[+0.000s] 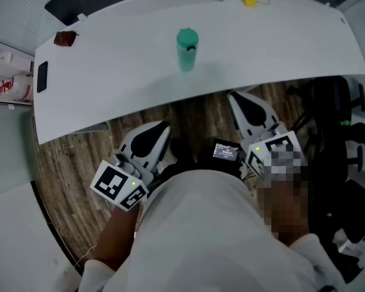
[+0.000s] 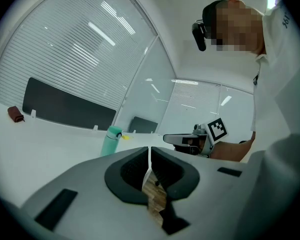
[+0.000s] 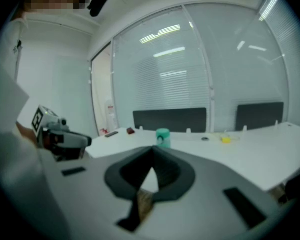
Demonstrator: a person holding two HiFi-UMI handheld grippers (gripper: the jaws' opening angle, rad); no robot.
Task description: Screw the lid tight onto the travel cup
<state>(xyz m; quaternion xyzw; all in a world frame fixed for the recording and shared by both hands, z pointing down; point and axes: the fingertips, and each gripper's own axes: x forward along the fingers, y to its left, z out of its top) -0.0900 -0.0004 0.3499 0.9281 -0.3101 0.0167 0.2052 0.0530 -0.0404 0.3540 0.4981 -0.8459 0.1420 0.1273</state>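
Left hand-held gripper (image 1: 164,129), right hand-held gripper (image 1: 234,96) clenched empty before table (image 1: 109,84); travel cup (image 1: 187,49) mid-table; red object (image 1: 65,38) aside

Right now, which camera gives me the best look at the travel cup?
The head view: the travel cup stands whole and unobstructed on the white table, from above. The left gripper view shows it small and side-on; the right gripper view shows only its blurred top.

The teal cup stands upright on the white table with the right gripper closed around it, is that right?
No. The teal cup does stand upright on the white table, but the right gripper is shut on nothing, apart from the cup. The right gripper view shows its jaws together, the cup well beyond them.
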